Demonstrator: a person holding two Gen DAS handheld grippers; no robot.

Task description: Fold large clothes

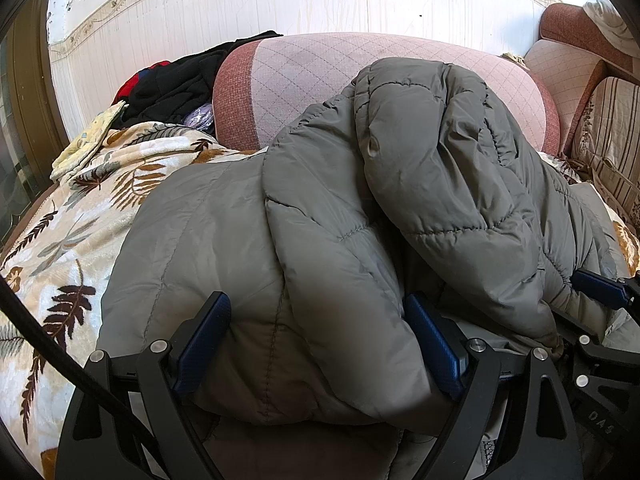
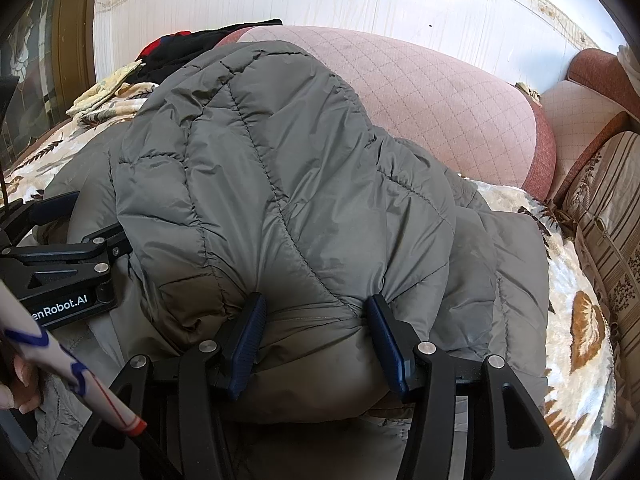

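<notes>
Leaf-print blanket (image 1: 60, 240) on sofa; your left gripper (image 1: 320, 344) and right gripper (image 2: 316, 344) each clench grey puffer jacket (image 1: 360, 200) near front edge, mid-fold; next, carry fold evenly.

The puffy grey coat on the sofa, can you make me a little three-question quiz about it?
1. True or false: both grippers are clamped on the grey coat.
2. What pattern is on the blanket under the coat: A leaves, B stars, C stripes?
3. What lies piled at the far left end of the sofa?

Key: 1 true, the left gripper and right gripper each pinch a bunched edge. 2 A. 3 dark clothes.
</notes>
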